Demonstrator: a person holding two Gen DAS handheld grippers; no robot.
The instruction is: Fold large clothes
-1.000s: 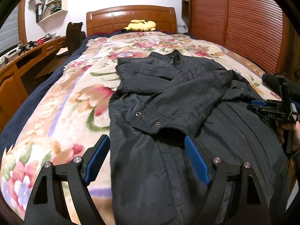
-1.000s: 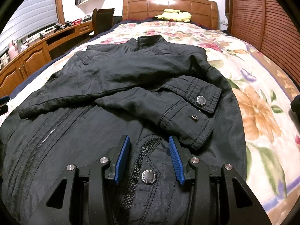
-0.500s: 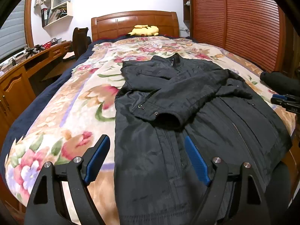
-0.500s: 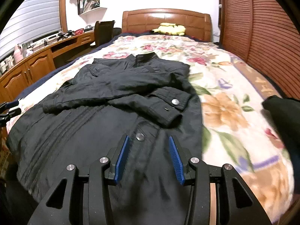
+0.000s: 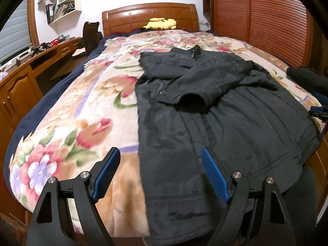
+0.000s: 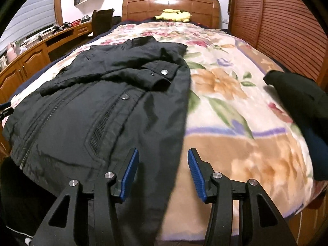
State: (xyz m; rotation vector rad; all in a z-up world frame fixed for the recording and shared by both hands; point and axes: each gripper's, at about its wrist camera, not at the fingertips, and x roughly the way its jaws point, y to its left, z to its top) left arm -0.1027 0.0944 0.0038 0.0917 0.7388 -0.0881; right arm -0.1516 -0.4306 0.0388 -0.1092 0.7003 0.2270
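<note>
Left gripper [image 5: 162, 176] spread wide, empty, poised above the bottom hem. Ahead of it, black jacket [image 5: 215, 110] flat on the flowered blanket [image 5: 82, 106], collar at the far end, both sleeves crossed over the chest. Right gripper [image 6: 163, 173] half open, jaws just widened, nothing clamped; jacket [image 6: 106, 102] edge directly below and stretching ahead to its left. Dark garment [image 6: 301, 98] off to its right. Yellow plush toy [image 5: 161, 23] far ahead by the headboard [image 5: 149, 17].

jacket [image 6: 114, 110] hem drops past bed edge, cut off by my arms; dark bundle [image 6: 303, 106] at rt blurred, can't id.
</note>
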